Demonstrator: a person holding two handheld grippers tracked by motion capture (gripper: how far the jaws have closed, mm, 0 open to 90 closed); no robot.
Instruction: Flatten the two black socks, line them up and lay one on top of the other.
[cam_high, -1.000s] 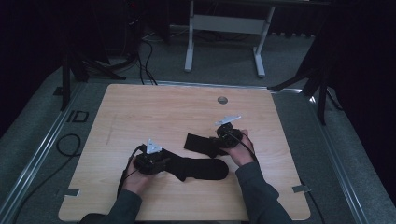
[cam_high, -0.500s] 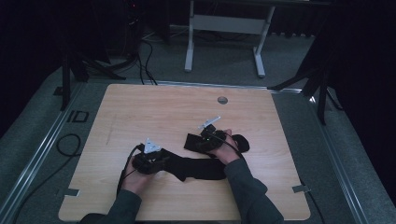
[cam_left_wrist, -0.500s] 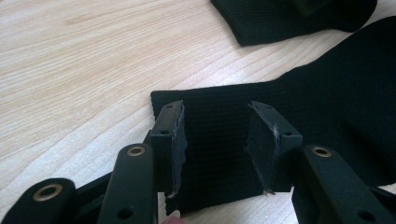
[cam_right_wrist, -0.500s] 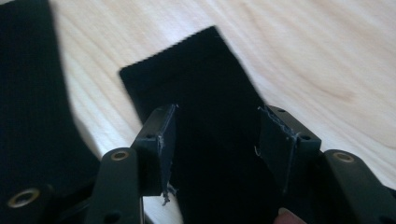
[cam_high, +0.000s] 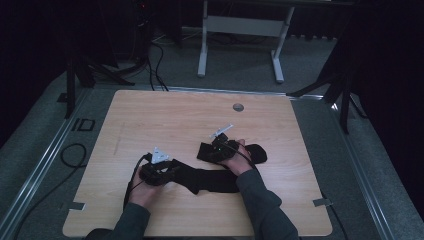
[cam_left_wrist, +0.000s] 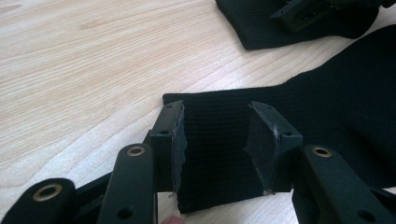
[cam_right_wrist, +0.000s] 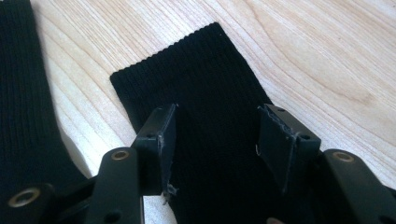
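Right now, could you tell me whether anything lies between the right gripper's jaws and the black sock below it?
Nothing visible does. The right gripper stands with its jaws open straight over the upper sock, which lies flat on the wooden table; only bare fabric shows between the jaws. The other sock lies apart, off to one side.

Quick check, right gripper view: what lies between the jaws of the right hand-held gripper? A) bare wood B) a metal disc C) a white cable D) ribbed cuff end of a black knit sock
D: the ribbed cuff end of a black knit sock lies flat on the light wooden table, running between the open jaws of the right hand-held gripper.
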